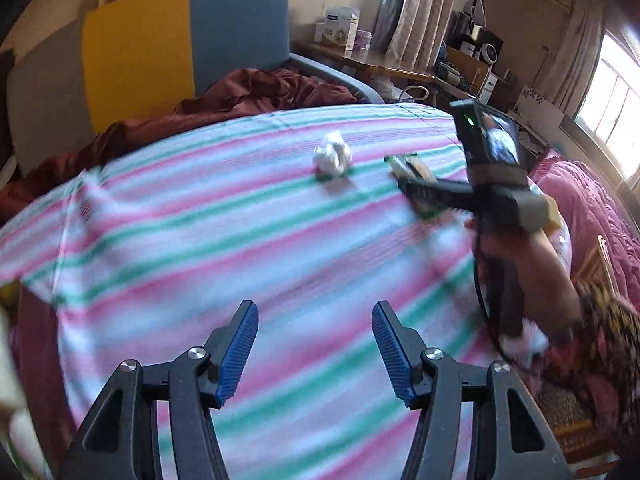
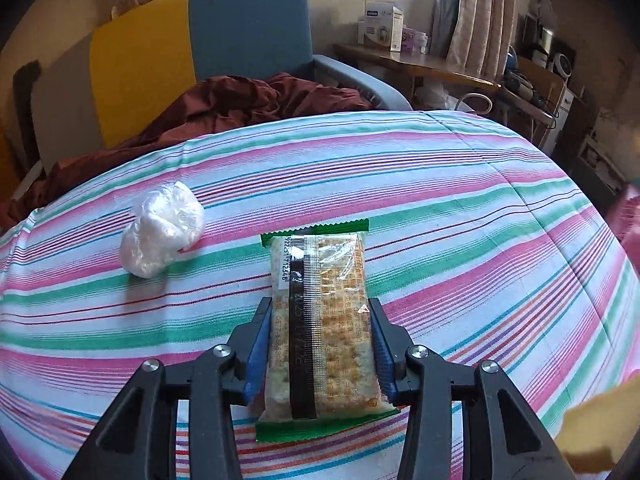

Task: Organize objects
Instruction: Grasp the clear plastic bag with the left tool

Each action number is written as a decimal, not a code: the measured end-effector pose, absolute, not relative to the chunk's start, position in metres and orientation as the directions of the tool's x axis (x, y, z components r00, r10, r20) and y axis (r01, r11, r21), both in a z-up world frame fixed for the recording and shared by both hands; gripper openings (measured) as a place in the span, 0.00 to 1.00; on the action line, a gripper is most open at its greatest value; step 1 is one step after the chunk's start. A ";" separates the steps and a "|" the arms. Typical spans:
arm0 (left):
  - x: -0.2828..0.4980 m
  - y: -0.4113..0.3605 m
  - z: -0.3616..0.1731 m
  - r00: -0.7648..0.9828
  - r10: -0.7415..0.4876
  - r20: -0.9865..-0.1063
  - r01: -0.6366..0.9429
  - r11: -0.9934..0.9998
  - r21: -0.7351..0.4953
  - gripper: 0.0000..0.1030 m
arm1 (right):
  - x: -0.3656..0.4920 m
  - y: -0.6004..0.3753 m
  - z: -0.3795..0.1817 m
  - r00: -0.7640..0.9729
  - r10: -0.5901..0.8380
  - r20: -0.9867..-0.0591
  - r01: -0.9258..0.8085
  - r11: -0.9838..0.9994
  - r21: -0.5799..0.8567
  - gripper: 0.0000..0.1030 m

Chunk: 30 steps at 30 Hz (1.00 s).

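1. Right gripper (image 2: 320,332) sits nearest the right wrist view. Its blue pads (image 2: 258,344) press both long sides of a cracker packet (image 2: 320,320), so it grips the packet.
2. The packet is clear film with green crimped ends, a dark seam strip and printed text on top. It lies flat on the striped bedsheet (image 2: 440,220), long axis pointing away from the camera.
3. A wad of clear plastic wrap (image 2: 162,230) lies on the sheet to the packet's left, slightly farther back, not touching it.
4. Left gripper (image 1: 316,344) has its jaws wide apart, with nothing between the pads, only blurred sheet below.
5. The left wrist view shows the right gripper (image 1: 416,192) from the side, tips down on the packet (image 1: 404,168), with the plastic wad (image 1: 332,156) just left of it. The person's hand (image 1: 532,256) holds the handle.
6. Behind the bed: maroon blanket (image 2: 240,104), yellow-and-blue chair back (image 2: 200,28), wooden desk (image 2: 420,64) with a white box (image 2: 380,26) under the window.
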<state>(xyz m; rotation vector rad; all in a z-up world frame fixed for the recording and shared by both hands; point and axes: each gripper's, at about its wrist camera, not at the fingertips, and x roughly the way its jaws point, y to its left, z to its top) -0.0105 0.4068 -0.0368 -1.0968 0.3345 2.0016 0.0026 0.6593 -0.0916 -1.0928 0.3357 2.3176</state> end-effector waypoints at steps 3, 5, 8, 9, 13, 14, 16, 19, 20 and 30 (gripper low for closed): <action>-0.033 0.434 -0.041 -0.267 0.534 -0.802 -0.742 -0.645 -0.182 0.58 | 0.003 0.659 -0.092 -0.524 0.375 -0.765 -0.576 -0.817 -0.006 0.44; -0.046 0.446 -0.044 -0.269 0.535 -0.801 -0.722 -0.663 -0.200 0.59 | 0.004 0.658 -0.092 -0.528 0.376 -0.761 -0.577 -0.817 -0.003 0.44; -0.062 0.472 -0.049 -0.296 0.522 -0.800 -0.714 -0.678 -0.178 0.60 | 0.004 0.656 -0.092 -0.527 0.386 -0.757 -0.578 -0.816 -0.014 0.45; -0.067 0.484 -0.050 -0.311 0.519 -0.797 -0.725 -0.671 -0.154 0.60 | 0.004 0.655 -0.092 -0.525 0.392 -0.755 -0.579 -0.815 -0.021 0.45; -0.088 0.519 -0.056 -0.355 0.513 -0.781 -0.733 -0.671 -0.108 0.60 | 0.005 0.657 -0.093 -0.533 0.387 -0.752 -0.580 -0.814 -0.008 0.45; -0.094 0.528 -0.058 -0.363 0.514 -0.777 -0.735 -0.670 -0.100 0.60 | 0.005 0.657 -0.093 -0.536 0.385 -0.751 -0.581 -0.814 -0.003 0.45; -0.099 0.540 -0.062 -0.356 0.522 -0.775 -0.748 -0.656 -0.098 0.60 | 0.005 0.658 -0.093 -0.537 0.385 -0.751 -0.581 -0.814 -0.002 0.45; -0.104 0.554 -0.068 -0.357 0.529 -0.770 -0.757 -0.647 -0.093 0.60 | 0.005 0.657 -0.094 -0.539 0.386 -0.748 -0.582 -0.813 -0.001 0.45; -0.105 0.556 -0.069 -0.350 0.536 -0.769 -0.758 -0.644 -0.105 0.60 | 0.006 0.657 -0.094 -0.541 0.386 -0.747 -0.582 -0.813 0.002 0.45; -0.109 0.581 -0.094 -0.383 0.520 -0.763 -0.773 -0.632 -0.043 0.41 | 0.005 0.657 -0.095 -0.541 0.395 -0.743 -0.589 -0.808 -0.001 0.45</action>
